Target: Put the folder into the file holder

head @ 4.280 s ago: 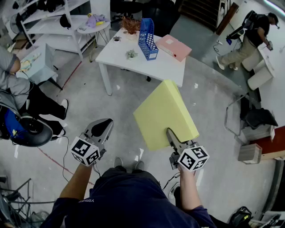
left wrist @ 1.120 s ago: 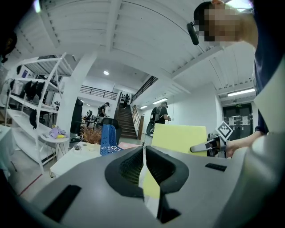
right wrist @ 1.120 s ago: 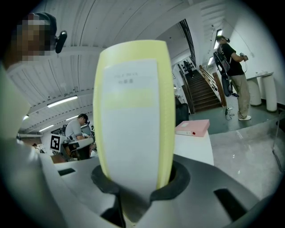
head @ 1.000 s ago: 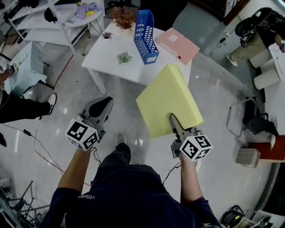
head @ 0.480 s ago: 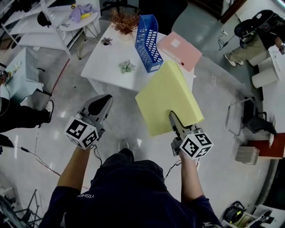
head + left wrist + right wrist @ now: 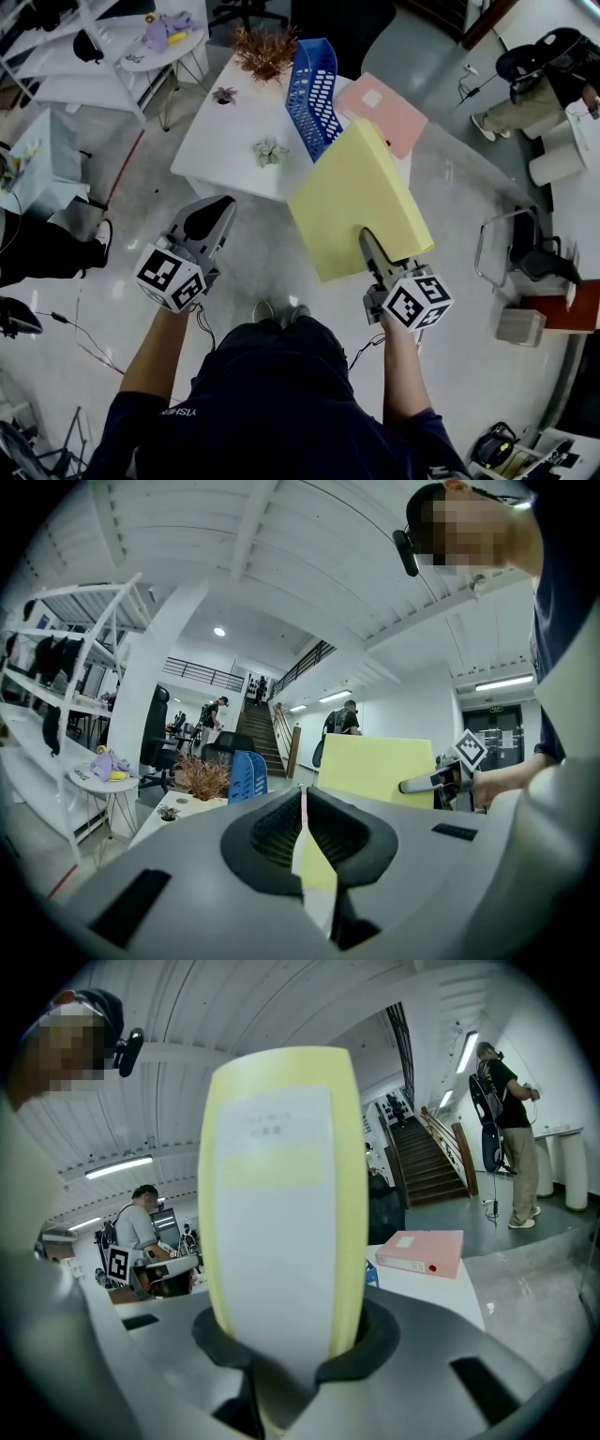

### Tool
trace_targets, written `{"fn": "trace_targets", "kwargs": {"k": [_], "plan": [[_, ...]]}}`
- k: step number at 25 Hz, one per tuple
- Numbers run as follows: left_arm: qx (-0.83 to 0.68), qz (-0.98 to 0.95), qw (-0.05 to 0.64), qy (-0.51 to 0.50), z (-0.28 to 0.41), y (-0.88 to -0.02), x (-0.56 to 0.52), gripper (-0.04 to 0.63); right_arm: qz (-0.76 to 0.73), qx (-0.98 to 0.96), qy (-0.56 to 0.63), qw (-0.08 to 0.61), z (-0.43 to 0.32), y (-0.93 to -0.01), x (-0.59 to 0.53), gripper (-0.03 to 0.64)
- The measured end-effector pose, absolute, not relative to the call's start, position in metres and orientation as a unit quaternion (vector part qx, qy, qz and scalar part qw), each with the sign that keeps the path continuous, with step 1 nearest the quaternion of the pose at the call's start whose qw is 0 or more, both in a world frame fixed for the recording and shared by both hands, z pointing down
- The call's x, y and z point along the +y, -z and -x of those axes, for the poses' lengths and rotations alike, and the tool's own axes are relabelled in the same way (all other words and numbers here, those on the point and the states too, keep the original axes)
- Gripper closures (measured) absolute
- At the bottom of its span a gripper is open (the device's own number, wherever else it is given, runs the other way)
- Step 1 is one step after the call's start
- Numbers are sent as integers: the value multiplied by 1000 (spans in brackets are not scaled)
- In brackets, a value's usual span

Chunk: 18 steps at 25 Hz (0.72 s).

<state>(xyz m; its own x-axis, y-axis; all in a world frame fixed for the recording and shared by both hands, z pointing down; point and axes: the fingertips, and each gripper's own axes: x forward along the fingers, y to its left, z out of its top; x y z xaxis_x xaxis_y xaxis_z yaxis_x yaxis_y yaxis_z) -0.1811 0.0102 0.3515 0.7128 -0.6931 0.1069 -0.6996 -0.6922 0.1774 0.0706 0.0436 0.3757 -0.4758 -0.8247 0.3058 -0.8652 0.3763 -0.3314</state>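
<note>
Nearest, at lower left of the head view: left gripper (image 6: 214, 214), jaws pressed together on nothing, only a sliver of yellow glimpsed past them in the left gripper view. Level with it at the right: right gripper (image 6: 367, 242), jaws clamped across the thickness of the yellow folder (image 6: 356, 197) at its near edge, the labelled spine facing straight into the right gripper view. Folder held in the air, tilted, broad face up toward the head camera, far corner overlapping the table edge in that view; not yet at the blue file holder (image 6: 314, 80). Judged a thick box-type folder: rigid boards, no sag from a one-edge grip, probably light if empty, yet long enough to lever against the pads. Smooth cover, so some risk of pivoting or slipping in a narrow pinch. Best taken as now, across the thickness near the middle of one short edge, with the free left gripper available to steady the far end while lining up with the slot. Beyond, on the white table (image 6: 230, 131): small green plant (image 6: 270, 150), then the file holder standing on the tabletop, a pink folder (image 6: 380, 108) lying flat to its right, a dried reddish plant (image 6: 262, 42) at the far edge.
</note>
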Motion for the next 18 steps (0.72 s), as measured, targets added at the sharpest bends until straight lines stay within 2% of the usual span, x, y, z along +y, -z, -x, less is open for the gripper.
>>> {"fn": "trace_targets", "kwargs": {"k": [18], "plan": [[-392, -915, 95, -14, 165, -350, -51, 552, -490, -845, -214, 23, -85, -360, -26, 486]]}}
